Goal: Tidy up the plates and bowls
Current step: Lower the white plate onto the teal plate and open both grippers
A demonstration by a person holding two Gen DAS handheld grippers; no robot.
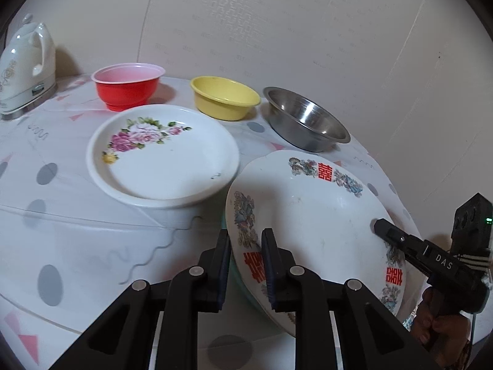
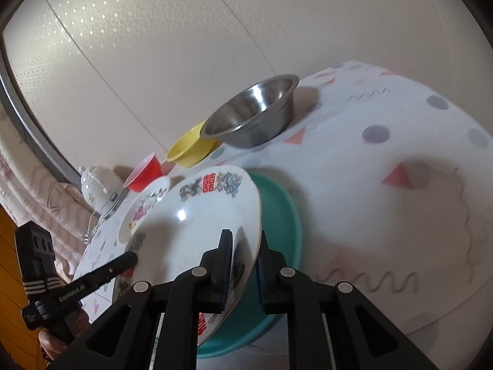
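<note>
A white plate with red characters (image 1: 314,215) is held tilted between both grippers. My left gripper (image 1: 245,246) is shut on its near left rim. My right gripper (image 2: 245,252) is shut on its opposite rim; the plate (image 2: 200,212) fills the middle of the right wrist view. A teal plate (image 2: 277,215) lies on the table under it. A white rose plate (image 1: 163,160) lies flat to the left. Behind stand a red bowl (image 1: 128,86), a yellow bowl (image 1: 225,97) and a steel bowl (image 1: 308,120).
A white electric kettle (image 1: 26,67) stands at the far left of the table. The patterned tablecloth (image 1: 77,231) covers the round table, whose edge curves close on the right. A wall rises just behind the bowls.
</note>
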